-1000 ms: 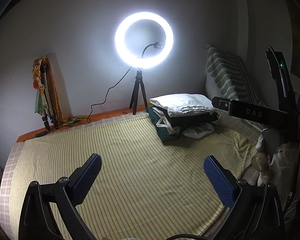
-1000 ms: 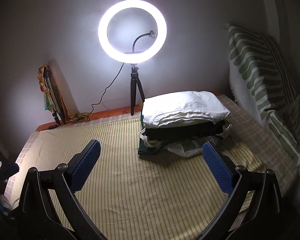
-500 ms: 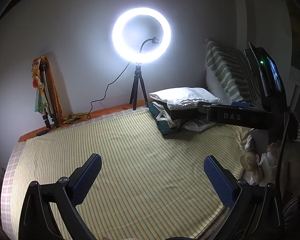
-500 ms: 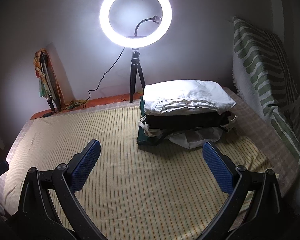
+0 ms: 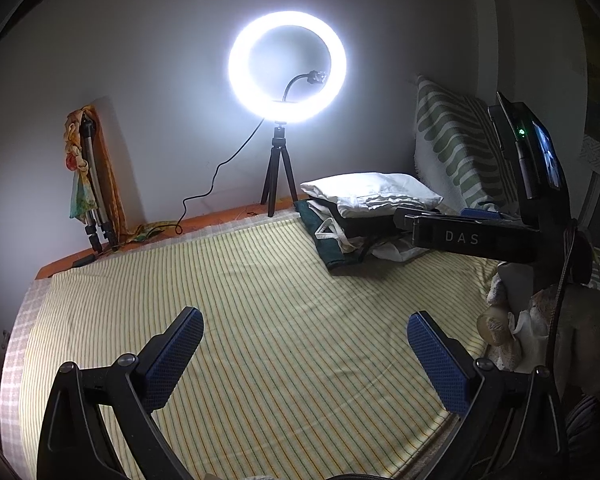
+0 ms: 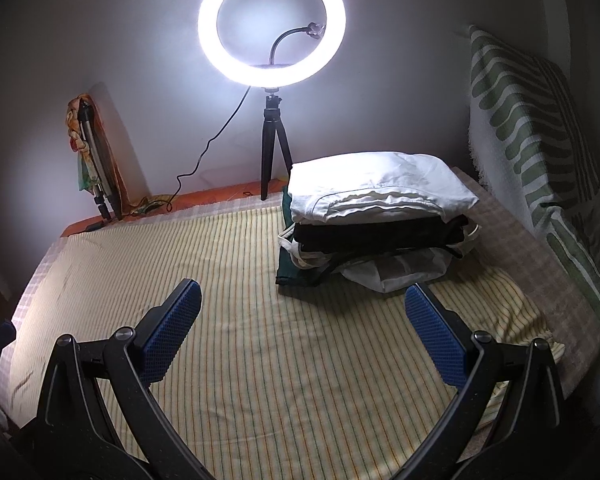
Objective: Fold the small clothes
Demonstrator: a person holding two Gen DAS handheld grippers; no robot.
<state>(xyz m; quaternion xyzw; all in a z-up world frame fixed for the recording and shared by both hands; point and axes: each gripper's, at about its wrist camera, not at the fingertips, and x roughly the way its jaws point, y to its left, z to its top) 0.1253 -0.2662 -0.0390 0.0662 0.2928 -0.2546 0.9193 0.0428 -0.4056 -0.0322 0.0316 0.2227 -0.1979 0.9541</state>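
Observation:
A stack of folded clothes [image 6: 376,224] lies at the far right of the striped yellow bedsheet [image 6: 239,320]: a white garment on top, a black one under it, dark green and white pieces at the bottom. The stack also shows in the left wrist view [image 5: 364,216]. My right gripper [image 6: 302,312] is open and empty, hovering above the sheet just in front of the stack. My left gripper [image 5: 304,344] is open and empty over the middle of the sheet. The right gripper's body, marked DAS [image 5: 468,236], crosses the left wrist view in front of the stack.
A lit ring light on a small tripod [image 6: 271,80] stands at the back by the wall, its cable trailing left. A folded tripod with a scarf [image 6: 93,160] leans at the back left. A green-striped cushion [image 6: 540,140] stands along the right. Soft toys [image 5: 508,332] sit at the bed's right edge.
The right gripper has moved forward, closer to the clothes stack, which looks larger in its view. The left view has shifted slightly. Both grippers stay open.

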